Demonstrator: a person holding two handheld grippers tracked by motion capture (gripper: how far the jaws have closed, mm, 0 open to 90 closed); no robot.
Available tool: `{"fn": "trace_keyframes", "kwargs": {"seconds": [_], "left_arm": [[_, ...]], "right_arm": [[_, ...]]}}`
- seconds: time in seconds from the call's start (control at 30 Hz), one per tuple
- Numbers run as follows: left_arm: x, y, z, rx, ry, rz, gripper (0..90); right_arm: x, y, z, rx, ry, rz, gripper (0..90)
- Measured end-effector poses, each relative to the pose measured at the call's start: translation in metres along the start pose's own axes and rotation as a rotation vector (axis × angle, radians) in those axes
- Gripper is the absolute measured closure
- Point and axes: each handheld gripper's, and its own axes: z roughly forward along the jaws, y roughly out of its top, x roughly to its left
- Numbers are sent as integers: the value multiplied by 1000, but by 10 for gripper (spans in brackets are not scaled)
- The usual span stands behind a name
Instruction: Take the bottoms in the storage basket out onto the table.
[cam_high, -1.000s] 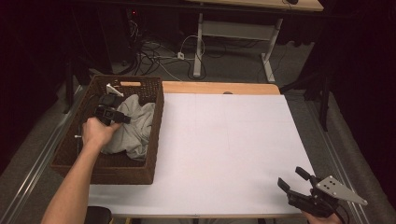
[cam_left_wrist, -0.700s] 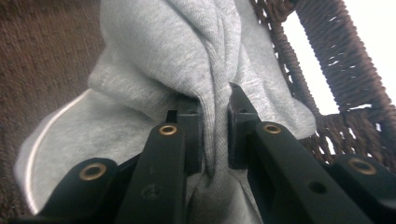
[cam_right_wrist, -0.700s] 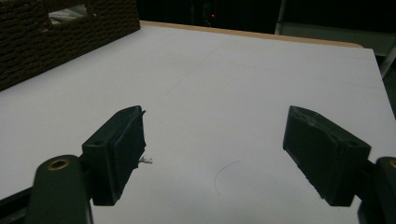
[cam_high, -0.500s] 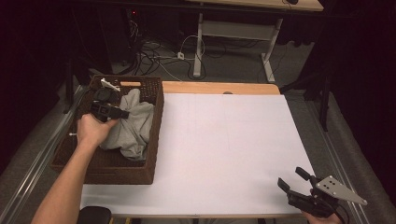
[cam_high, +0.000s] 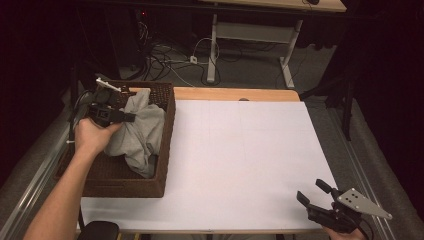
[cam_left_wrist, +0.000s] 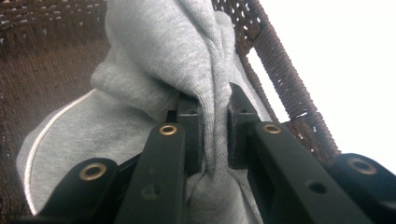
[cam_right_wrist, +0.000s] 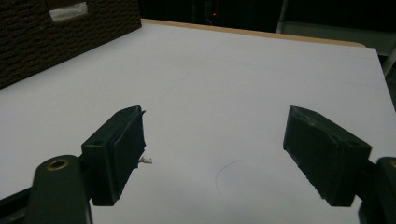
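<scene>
High view: the left gripper (cam_high: 131, 118) is over the dark brown woven wicker basket (cam_high: 167, 150) at the left edge of the white table top (cam_high: 240, 160), clamped on a grey knit fabric garment (cam_high: 142, 135) that is bunched inside the basket. The right gripper (cam_high: 312, 192) sits at the near right corner of the table, well apart.

Left gripper view: both pads pinch a fold of the garment (cam_left_wrist: 187, 56) between them; basket wall (cam_left_wrist: 280, 70) beside it.

Right gripper view: jaws stand wide apart, nothing between them, above the table top (cam_right_wrist: 224, 93).
</scene>
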Motion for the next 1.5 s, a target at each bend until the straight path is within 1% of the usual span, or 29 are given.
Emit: {"fn": "trace_keyframes", "kwargs": {"seconds": [0.03,0.33,0.4,0.43,0.47,0.5,0.73,0.77,0.87,0.9,0.93,0.97,1.07,1.1,1.13,1.17,1.27,1.37,1.4,1.43,1.5], "left_arm": [[0,0,-3,-9,-8,0,785],[2,5,-14,-31,-37,-2,787],[1,7,-17,-39,-40,5,788],[1,9,-20,-52,-50,6,788],[1,9,-20,-52,-50,6,789],[1,10,-23,-66,-59,8,789],[3,10,-30,-98,-82,12,789],[4,9,-33,-116,-91,17,790],[5,8,-37,-124,-94,6,790],[6,8,-41,-137,-99,7,790],[6,8,-41,-137,-99,7,790],[6,8,-44,-143,-101,3,790],[4,9,-51,-156,-103,10,790],[2,10,-56,-162,-102,17,790],[2,10,-56,-162,-102,17,790],[1,12,-59,-174,-109,30,791],[1,13,-62,-186,-120,37,791],[0,14,-65,-201,-132,30,791],[-1,14,-65,-206,-135,32,791],[-2,15,-67,-220,-146,35,791],[-2,16,-68,-227,-150,37,791]], "right_arm": [[1,0,-1,-9,1,-5,215],[1,0,0,-3,5,-3,214],[1,0,0,-3,5,-4,214],[1,0,0,-2,5,-5,215],[1,0,0,-2,5,-5,215],[1,0,0,-2,6,-5,214],[1,0,0,-2,6,-3,215],[1,0,-1,-3,6,-4,215],[1,0,-1,-4,4,-4,215],[1,0,-1,-4,3,-3,215],[1,0,-1,-4,2,-3,215],[1,0,-1,-4,2,-3,215],[1,0,0,-2,2,-4,215],[1,0,0,-4,2,-2,215],[1,0,0,-4,2,-2,215],[1,0,-1,-5,1,-1,215],[1,0,-1,-5,1,-1,215],[1,0,-1,-4,2,-2,215],[1,0,-1,-4,2,-2,215],[0,0,-1,-5,2,-2,215],[0,0,-1,-4,2,-1,215]]}}
